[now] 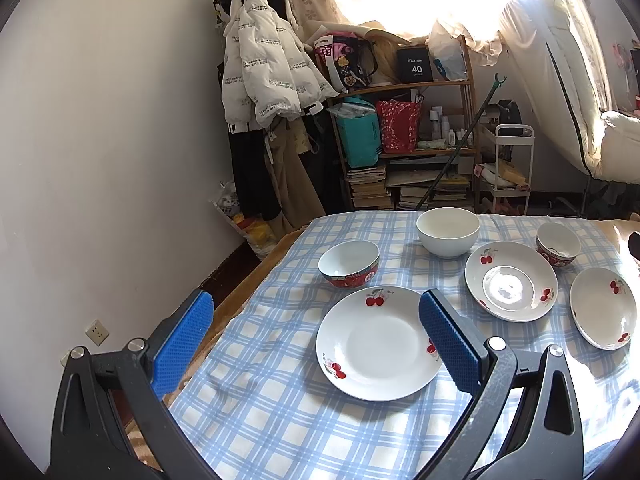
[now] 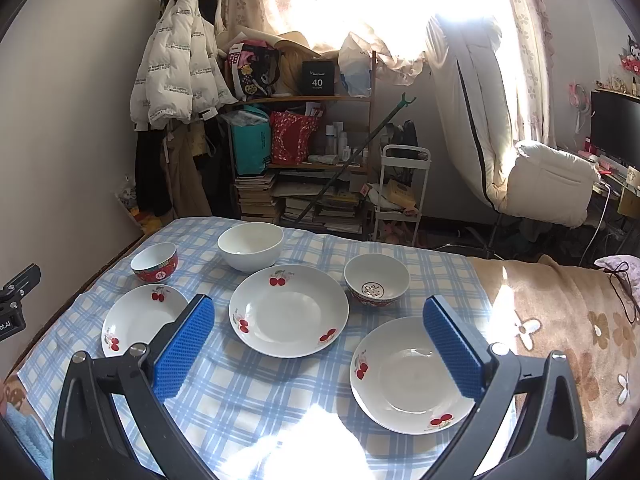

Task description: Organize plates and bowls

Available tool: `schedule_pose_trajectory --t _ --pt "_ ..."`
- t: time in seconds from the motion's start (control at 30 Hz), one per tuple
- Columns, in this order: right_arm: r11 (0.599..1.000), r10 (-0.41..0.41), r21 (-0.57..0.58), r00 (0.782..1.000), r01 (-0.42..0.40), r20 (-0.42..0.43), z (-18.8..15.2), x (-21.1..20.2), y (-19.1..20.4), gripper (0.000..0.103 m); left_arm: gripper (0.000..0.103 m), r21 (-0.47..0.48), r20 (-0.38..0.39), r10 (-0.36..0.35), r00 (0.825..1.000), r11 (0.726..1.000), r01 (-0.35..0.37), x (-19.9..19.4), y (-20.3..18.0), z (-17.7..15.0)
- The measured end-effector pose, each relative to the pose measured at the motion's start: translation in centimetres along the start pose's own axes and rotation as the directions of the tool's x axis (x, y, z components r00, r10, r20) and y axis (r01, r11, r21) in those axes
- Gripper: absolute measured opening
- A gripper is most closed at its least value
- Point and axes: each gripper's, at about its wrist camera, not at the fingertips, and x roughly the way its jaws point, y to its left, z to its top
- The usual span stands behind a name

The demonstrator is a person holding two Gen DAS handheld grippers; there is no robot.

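Three white cherry-print plates lie on a blue checked cloth (image 2: pixel 248 392): a left plate (image 1: pixel 376 344) (image 2: pixel 140 318), a middle plate (image 1: pixel 510 280) (image 2: pixel 288 310) and a right plate (image 1: pixel 602 308) (image 2: pixel 408 376). A plain white bowl (image 1: pixel 448 230) (image 2: pixel 250 246) stands at the back. One red-patterned bowl (image 1: pixel 348 262) (image 2: pixel 154 262) sits back left, another (image 1: pixel 558 244) (image 2: pixel 376 280) back right. My left gripper (image 1: pixel 316 312) hovers open above the left plate. My right gripper (image 2: pixel 320 316) hangs open over the near side of the cloth, between the left and right plates. Neither holds anything.
The cloth covers a table against a white wall (image 1: pixel 100 140) on the left. A brown flowered blanket (image 2: pixel 560 320) lies to the right. Behind stand a cluttered shelf (image 2: pixel 304 160), hanging coats (image 1: pixel 264 60), a white cart (image 2: pixel 404 184) and a leaning green pole (image 1: pixel 460 144).
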Motion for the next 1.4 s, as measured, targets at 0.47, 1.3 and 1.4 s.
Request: schedule_pose_trajectory --t 0.47,1.3,1.4 --pt "1.000 0.000 0.001 1.000 0.000 0.002 -0.02 0.15 -0.08 0.103 0.101 0.002 0.000 -0.001 1.000 1.000 0.001 0.02 -0.06 -0.11" --pt "1.000 0.000 0.000 1.000 0.000 0.003 -0.05 0.34 -0.17 0.103 0.101 0.011 0.000 -0.001 1.000 1.000 0.001 0.17 -0.09 -0.54" --pt "1.000 0.000 -0.001 1.000 0.000 0.002 -0.05 0.36 -0.18 0.103 0.101 0.017 0.009 0.000 1.000 1.000 0.000 0.08 -0.17 -0.64"
